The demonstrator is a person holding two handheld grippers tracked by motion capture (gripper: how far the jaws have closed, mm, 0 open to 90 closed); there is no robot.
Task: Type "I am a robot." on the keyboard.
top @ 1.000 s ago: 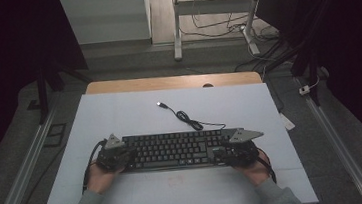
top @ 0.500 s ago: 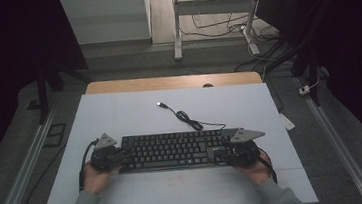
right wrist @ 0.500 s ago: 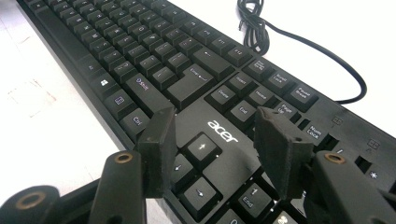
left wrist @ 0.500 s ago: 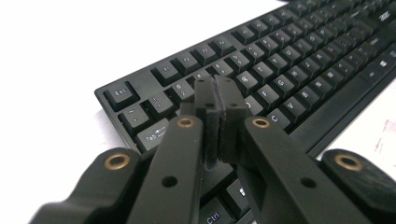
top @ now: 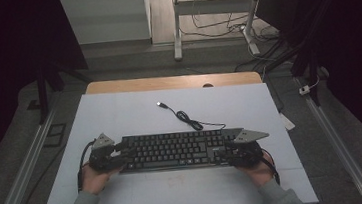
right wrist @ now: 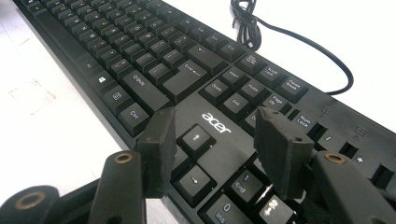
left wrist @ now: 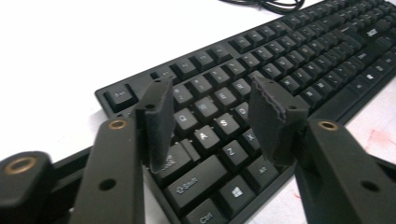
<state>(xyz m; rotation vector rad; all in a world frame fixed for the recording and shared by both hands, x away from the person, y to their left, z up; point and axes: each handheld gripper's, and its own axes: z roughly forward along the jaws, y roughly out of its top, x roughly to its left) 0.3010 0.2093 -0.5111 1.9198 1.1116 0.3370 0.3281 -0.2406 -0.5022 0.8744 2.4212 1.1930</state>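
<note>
A black Acer keyboard (top: 178,150) lies flat on the white table, its cable (top: 186,117) coiled behind it and ending in a USB plug (top: 160,104). My left gripper (top: 124,154) hangs over the keyboard's left end. In the left gripper view, the left gripper (left wrist: 212,95) has just been opening; its pads (left wrist: 159,121) stand apart above the A, S and Z keys (left wrist: 224,123) with nothing between them. My right gripper (top: 234,152) is over the right end. There, the right gripper (right wrist: 215,126) stands open above the arrow keys (right wrist: 196,137) and touches nothing.
The white tabletop (top: 120,113) has bare room in front of and behind the keyboard. A wooden strip (top: 167,82) runs along its far edge. Metal rails (top: 24,167) flank the table. A desk frame and floor cables (top: 211,23) lie beyond it.
The left gripper's jaws have gone from shut to apart over the keyboard's left end. The right gripper and the keyboard have not moved.
</note>
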